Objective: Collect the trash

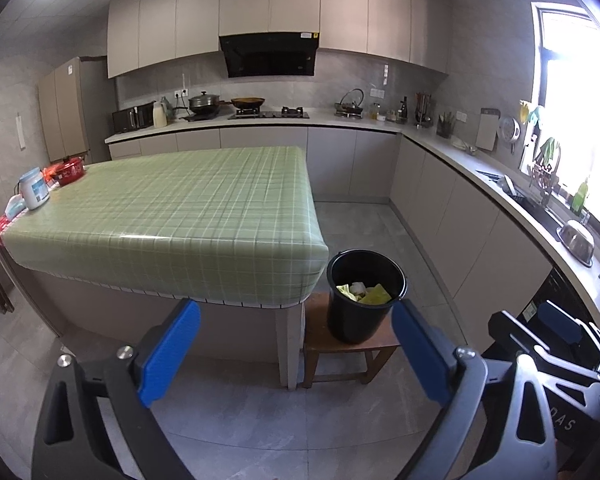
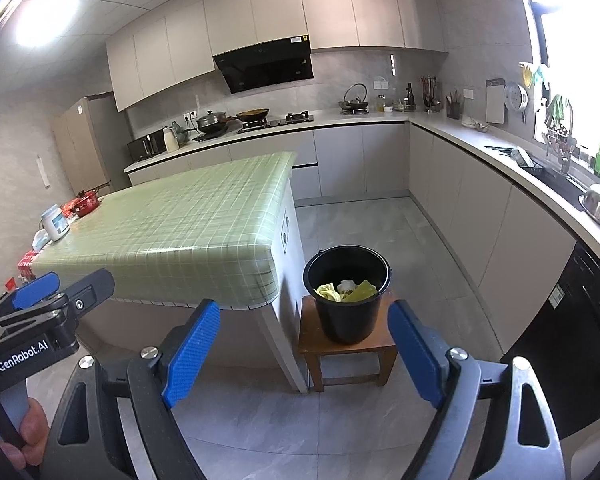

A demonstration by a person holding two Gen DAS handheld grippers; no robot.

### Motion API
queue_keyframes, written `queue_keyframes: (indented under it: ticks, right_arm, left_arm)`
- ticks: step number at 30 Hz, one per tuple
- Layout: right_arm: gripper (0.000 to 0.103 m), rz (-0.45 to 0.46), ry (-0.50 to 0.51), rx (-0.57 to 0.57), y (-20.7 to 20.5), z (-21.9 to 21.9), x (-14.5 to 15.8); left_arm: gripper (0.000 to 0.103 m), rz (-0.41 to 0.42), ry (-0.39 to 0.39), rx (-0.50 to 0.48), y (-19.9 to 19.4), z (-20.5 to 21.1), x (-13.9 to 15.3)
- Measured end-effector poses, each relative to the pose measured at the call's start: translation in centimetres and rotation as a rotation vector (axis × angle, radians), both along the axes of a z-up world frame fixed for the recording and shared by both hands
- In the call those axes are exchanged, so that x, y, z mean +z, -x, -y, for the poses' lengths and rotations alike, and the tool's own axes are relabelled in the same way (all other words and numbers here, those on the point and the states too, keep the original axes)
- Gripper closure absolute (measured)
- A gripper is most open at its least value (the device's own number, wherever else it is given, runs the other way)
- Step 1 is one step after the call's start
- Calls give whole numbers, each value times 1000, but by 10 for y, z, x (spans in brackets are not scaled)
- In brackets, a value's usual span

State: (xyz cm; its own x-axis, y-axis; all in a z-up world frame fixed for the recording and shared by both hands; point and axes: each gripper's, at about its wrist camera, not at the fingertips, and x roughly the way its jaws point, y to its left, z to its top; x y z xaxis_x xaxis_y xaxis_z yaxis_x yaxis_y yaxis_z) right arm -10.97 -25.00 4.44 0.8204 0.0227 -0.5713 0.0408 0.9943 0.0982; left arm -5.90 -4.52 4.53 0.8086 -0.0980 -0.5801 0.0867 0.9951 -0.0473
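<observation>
A black bucket (image 1: pixel 364 316) (image 2: pixel 346 320) stands on a small brown wooden stool (image 1: pixel 316 320) (image 2: pixel 312 342) beside the corner of the table. Crumpled yellow-green and white trash (image 1: pixel 366 293) (image 2: pixel 346 292) lies inside it. My left gripper (image 1: pixel 294 312) is open with nothing between its blue pads, back from the table's near edge. My right gripper (image 2: pixel 303 310) is also open and holds nothing, pointed toward the bucket from a distance. Each gripper shows in the other's view: the right gripper (image 1: pixel 536 320) at the right, the left gripper (image 2: pixel 64 286) at the left, held by a hand (image 2: pixel 28 432).
The table under a green plaid cloth (image 1: pixel 172 208) (image 2: pixel 172 224) carries a white jar (image 1: pixel 34 190) and a red pot (image 1: pixel 68 170) at its far left end. Kitchen counters run along the back and right walls, with a steel bowl (image 1: pixel 576 238) by the sink. Grey tiled floor lies between me and the stool.
</observation>
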Motion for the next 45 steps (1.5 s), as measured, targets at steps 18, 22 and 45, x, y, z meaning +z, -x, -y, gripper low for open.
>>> queue_keyframes:
  ticks: [18, 22, 45]
  right_arm:
    - [15, 17, 6, 0, 6, -3, 5]
    - [15, 15, 7, 4, 5, -4, 5]
    - [15, 2, 3, 19, 1, -8, 2]
  left_arm:
    - [6, 10, -15, 28, 10, 1, 0]
    - [6, 10, -23, 31, 10, 1, 0]
    - [6, -8, -20, 34, 6, -3, -1]
